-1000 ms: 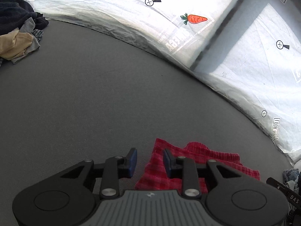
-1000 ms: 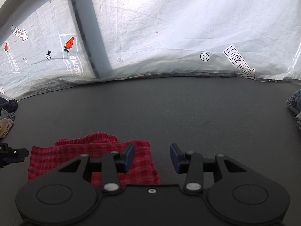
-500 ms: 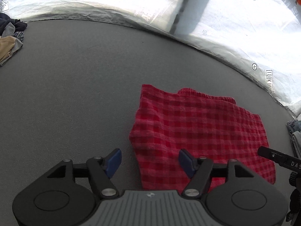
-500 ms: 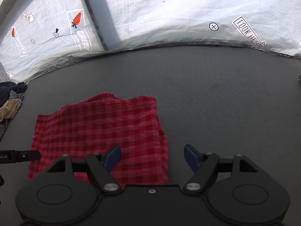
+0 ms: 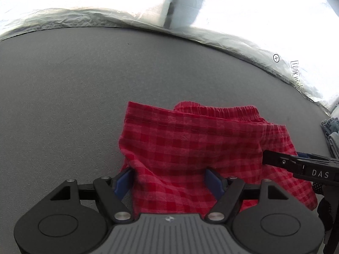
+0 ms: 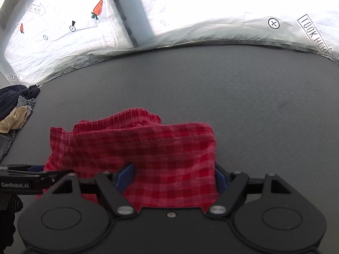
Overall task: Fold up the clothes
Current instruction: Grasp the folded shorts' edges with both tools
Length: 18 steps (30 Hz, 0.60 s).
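Red checked shorts (image 5: 190, 148) lie folded on the grey mat (image 5: 63, 105), elastic waistband at the far side. My left gripper (image 5: 168, 182) points down at their near left edge. Its jaws are opening, and the cloth lies between the blue pads without being pinched. In the right wrist view the shorts (image 6: 148, 148) fill the near middle. My right gripper (image 6: 172, 178) stands open over their near right corner, cloth between the pads. A finger (image 5: 281, 160) of the right gripper shows at the left view's right edge.
A heap of dark and tan clothes (image 6: 14, 110) lies at the mat's far left. Blue denim (image 5: 332, 131) lies at the right edge. A white printed sheet (image 6: 211, 10) hangs behind the mat. Bare mat (image 6: 233, 95) stretches beyond the shorts.
Both grippers have opened wide and come down and forward onto the shorts. Their near edge now lies between each pair of jaws. The left gripper has also rolled.
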Motion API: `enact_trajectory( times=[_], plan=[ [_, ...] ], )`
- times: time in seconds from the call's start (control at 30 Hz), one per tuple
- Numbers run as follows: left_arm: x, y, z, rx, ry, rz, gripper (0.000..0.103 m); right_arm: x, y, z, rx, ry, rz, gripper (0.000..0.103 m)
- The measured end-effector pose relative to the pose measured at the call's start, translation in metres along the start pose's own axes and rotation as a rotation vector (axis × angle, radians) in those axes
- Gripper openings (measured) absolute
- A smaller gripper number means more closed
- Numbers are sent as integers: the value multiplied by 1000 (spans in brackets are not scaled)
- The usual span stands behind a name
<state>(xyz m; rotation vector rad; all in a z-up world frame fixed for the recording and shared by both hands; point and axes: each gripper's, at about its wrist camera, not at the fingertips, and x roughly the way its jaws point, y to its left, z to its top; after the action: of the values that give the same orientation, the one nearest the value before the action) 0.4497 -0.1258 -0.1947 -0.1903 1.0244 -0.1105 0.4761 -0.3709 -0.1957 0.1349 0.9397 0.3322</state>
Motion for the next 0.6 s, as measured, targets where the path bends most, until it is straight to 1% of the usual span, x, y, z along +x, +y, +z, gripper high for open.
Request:
enact_trajectory(
  times=[0.1, 0.2, 0.27, 0.37, 0.4, 0.43, 0.47, 0.5, 0.53, 0.57, 0.6],
  plan=[
    [1, -7, 2, 26, -8, -4, 77, 4, 3, 3, -17, 1, 19, 77],
    [1, -12, 3, 38, -14, -40, 77, 7, 7, 5, -37, 4, 25, 76],
    [2, -15, 2, 48, -21, -59, 77, 8, 12, 4, -68, 3, 20, 71],
    [1, -15, 0, 43, -39, -67, 77, 8, 18, 2, -100, -1, 16, 65],
    [0, -15, -1, 42, -43, -76, 74, 7, 19, 1, -102, -3, 16, 63],
    [-1, -15, -2, 41, -45, -86, 72, 6, 19, 0, -98, -4, 18, 59],
    [-3, -15, -3, 40, -48, -96, 67, 5, 19, 0, -91, -5, 25, 51],
    [-3, -16, -4, 41, -49, -102, 63, 4, 19, -1, -83, -5, 33, 47],
    [-4, -18, -6, 43, -51, -107, 61, 3, 19, -2, -75, -1, 43, 39],
    [-4, -20, -7, 44, -53, -112, 55, 2, 19, -4, -67, 3, 53, 30],
    [-4, -22, -8, 51, -52, -109, 52, 1, 19, -5, -59, 7, 62, 26]
  ],
)
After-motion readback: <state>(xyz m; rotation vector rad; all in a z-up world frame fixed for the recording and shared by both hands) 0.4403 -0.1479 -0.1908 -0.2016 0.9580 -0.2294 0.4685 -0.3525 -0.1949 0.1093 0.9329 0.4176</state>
